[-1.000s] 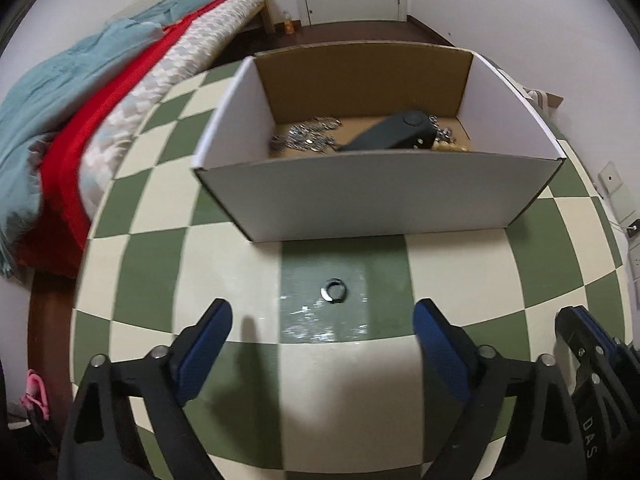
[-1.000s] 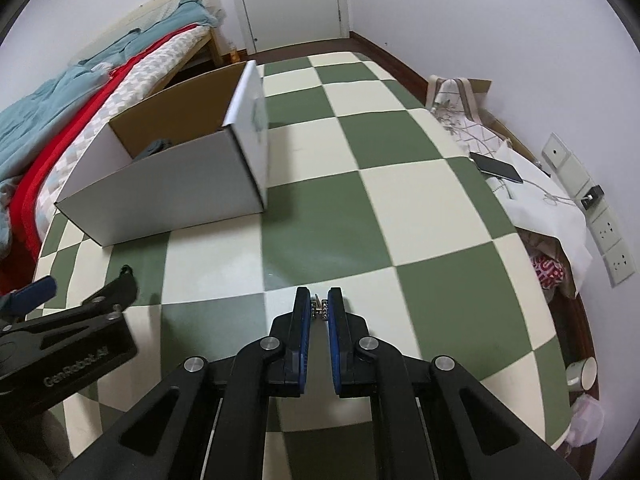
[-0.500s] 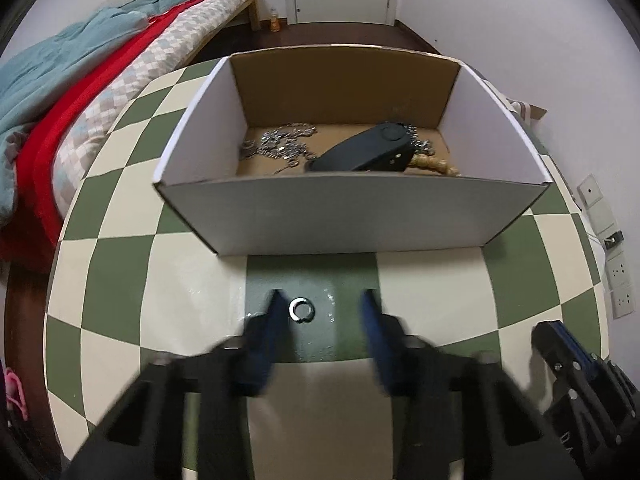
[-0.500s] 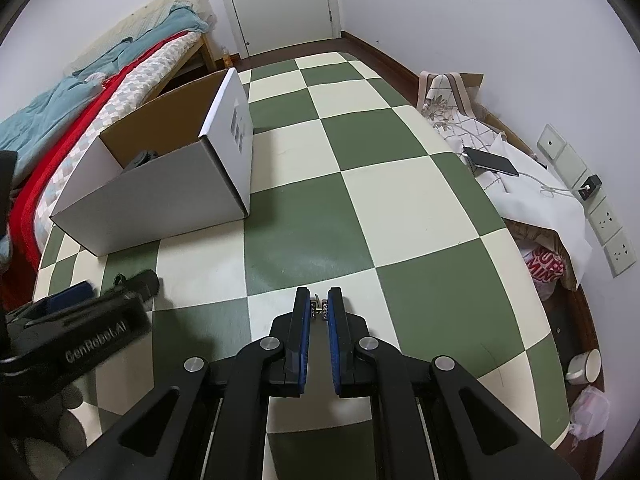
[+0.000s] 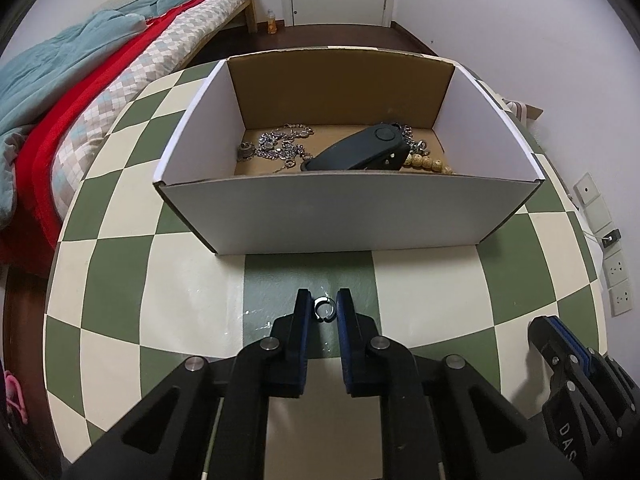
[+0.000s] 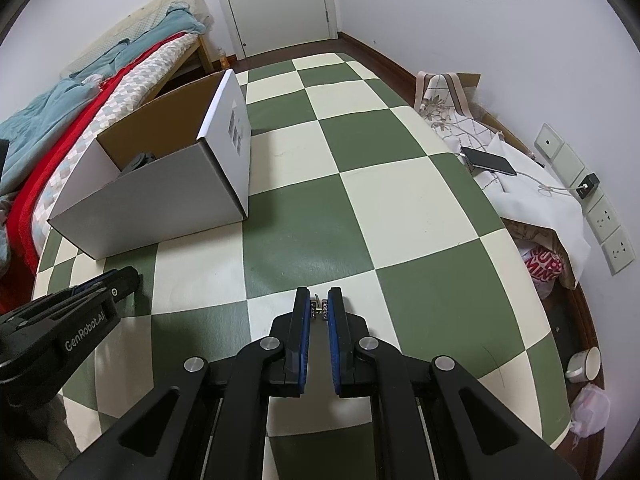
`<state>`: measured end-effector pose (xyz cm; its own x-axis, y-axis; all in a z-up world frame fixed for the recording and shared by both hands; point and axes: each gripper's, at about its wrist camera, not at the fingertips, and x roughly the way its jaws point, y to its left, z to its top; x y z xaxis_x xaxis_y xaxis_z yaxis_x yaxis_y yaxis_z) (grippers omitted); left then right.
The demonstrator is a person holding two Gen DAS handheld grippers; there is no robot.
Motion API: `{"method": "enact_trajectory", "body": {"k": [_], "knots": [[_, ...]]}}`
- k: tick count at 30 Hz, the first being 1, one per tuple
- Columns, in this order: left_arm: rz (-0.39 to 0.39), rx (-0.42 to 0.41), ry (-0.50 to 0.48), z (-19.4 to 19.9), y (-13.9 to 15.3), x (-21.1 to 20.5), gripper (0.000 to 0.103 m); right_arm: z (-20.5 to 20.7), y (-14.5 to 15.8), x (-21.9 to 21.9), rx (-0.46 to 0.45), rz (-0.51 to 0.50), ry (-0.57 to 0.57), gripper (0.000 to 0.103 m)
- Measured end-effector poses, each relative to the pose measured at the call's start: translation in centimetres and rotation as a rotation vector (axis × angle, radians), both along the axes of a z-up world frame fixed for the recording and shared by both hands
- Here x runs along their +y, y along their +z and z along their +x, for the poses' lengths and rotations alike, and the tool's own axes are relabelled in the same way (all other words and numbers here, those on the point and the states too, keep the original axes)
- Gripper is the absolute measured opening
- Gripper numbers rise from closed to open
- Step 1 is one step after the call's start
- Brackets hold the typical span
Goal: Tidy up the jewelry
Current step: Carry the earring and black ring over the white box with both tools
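Observation:
My left gripper [image 5: 323,308] is shut on a small silver ring [image 5: 324,309], just in front of the white cardboard box [image 5: 348,216]. The box holds silver chains [image 5: 280,146], a black clip-shaped object [image 5: 360,148] and wooden beads [image 5: 426,163]. My right gripper [image 6: 319,309] is shut on a small metal jewelry piece [image 6: 319,308], held above the checkered tablecloth [image 6: 360,208], to the right of the box [image 6: 160,196]. The left gripper also shows in the right wrist view [image 6: 120,280], and the right gripper in the left wrist view [image 5: 560,344].
The box stands on a green and cream checkered table [image 5: 120,264]. A bed with red and teal blankets [image 5: 60,92] lies to the left. A phone on white cloth [image 6: 488,160], wall sockets [image 6: 608,220] and a cup [image 6: 582,364] are to the right.
My left gripper moved forward to the ring and closed on it. My right gripper stayed shut on its piece and rose slightly.

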<state>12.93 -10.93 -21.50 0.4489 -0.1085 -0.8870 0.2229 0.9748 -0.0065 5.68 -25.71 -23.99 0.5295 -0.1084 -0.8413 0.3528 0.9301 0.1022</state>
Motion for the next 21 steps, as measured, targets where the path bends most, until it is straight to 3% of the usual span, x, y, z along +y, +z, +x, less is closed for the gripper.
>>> {"method": "enact_trajectory", "body": {"k": [7, 14, 21], "knots": [[-0.008, -0.112, -0.018, -1.9, 4.0, 0.6, 0.010, -0.2, 1.0, -0.1, -0.027, 0.019, -0.004, 0.009], [-0.053, -0.225, -0.020, -2.5, 9.6, 1.9, 0.010, -0.3, 6.5, 1.5, -0.154, -0.027, 0.054, 0.009], [-0.078, -0.293, 0.010, 0.0, 13.4, 3.4, 0.010, 2.2, 11.6, 3.9, -0.255, -0.067, 0.147, 0.009]]}}
